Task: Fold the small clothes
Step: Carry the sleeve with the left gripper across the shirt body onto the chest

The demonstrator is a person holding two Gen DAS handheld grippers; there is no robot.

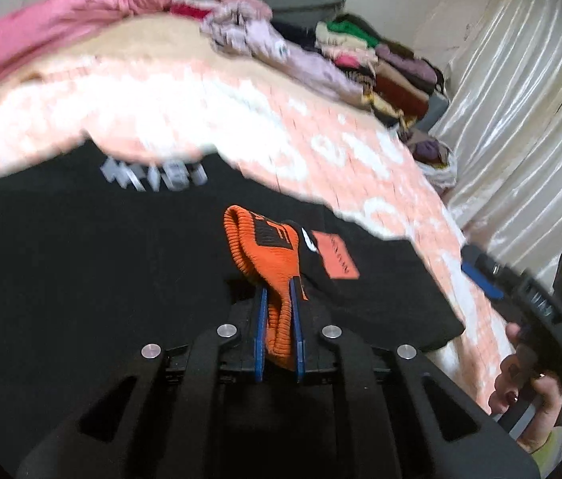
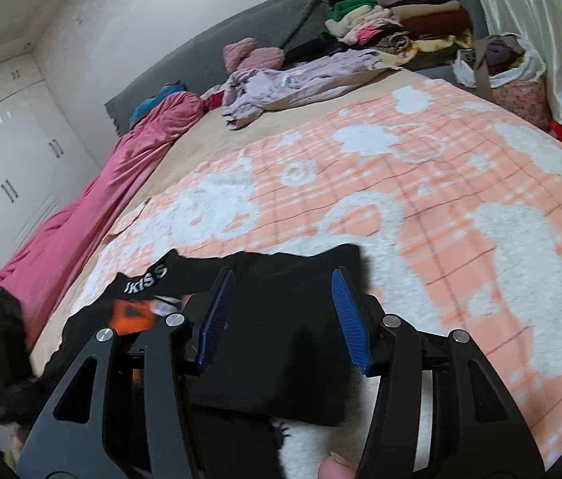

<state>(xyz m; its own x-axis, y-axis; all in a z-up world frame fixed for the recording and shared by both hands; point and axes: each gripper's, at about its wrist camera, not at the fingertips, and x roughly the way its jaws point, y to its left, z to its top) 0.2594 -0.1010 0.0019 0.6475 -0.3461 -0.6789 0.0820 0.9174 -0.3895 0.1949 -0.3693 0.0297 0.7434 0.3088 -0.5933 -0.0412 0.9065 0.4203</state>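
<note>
An orange and black sock (image 1: 265, 247) sticks up from my left gripper (image 1: 279, 287), which is shut on its ribbed orange cuff. Below it a black garment (image 1: 81, 259) with white lettering and an orange patch (image 1: 336, 255) lies spread on the bed. In the right wrist view my right gripper (image 2: 282, 275) stands open over the same black garment (image 2: 281, 339), with the cloth under the gap and neither blue pad pressing it. The sock (image 2: 133, 315) shows blurred at the left there. A hand holds the right gripper (image 1: 520, 291) at the right edge of the left wrist view.
A peach and white blanket (image 2: 440, 183) covers the bed. A pink quilt (image 2: 81, 207) runs along the left side, lilac clothes (image 2: 281, 84) lie near the grey headboard (image 2: 217, 40), and a stack of folded clothes (image 2: 400, 28) sits at the far right beside a curtain (image 2: 540, 20).
</note>
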